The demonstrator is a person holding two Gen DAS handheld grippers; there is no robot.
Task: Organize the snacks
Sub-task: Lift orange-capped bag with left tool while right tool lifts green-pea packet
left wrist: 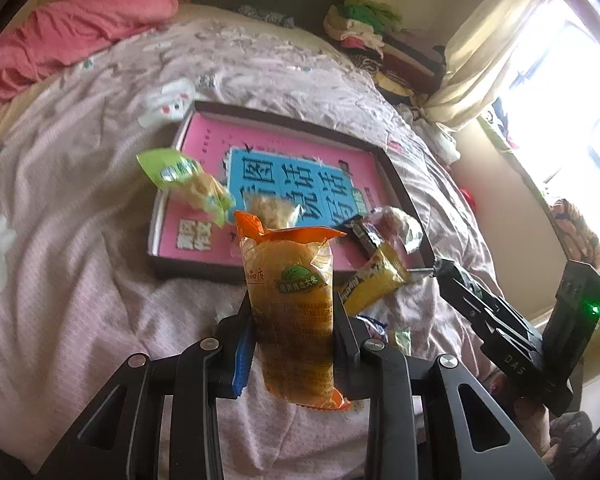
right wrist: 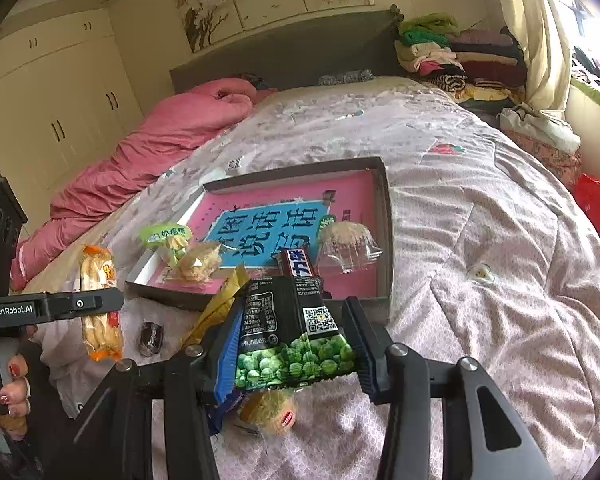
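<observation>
My left gripper (left wrist: pixel 294 320) is shut on an orange rice-cracker packet (left wrist: pixel 292 304) and holds it upright above the bed, just in front of the shallow box (left wrist: pixel 404 184) with a pink and blue printed floor. My right gripper (right wrist: pixel 296 344) is shut on a black packet of green peas (right wrist: pixel 296 332), near the box's front edge (right wrist: pixel 384 304). In the box lie a green-wrapped snack (right wrist: pixel 166 236), a yellow cake (right wrist: pixel 198 266), a dark chocolate bar (right wrist: pixel 300 260) and a clear-wrapped pastry (right wrist: pixel 348 240). The orange packet also shows in the right wrist view (right wrist: pixel 100 304).
A yellow packet (right wrist: pixel 220 304), a small dark sweet (right wrist: pixel 151 338) and a round yellow snack (right wrist: pixel 270 408) lie on the pink patterned bedspread (right wrist: pixel 480 280). A pink quilt (right wrist: pixel 148 152) lies at the left. Folded clothes (right wrist: pixel 452 56) are stacked by the headboard.
</observation>
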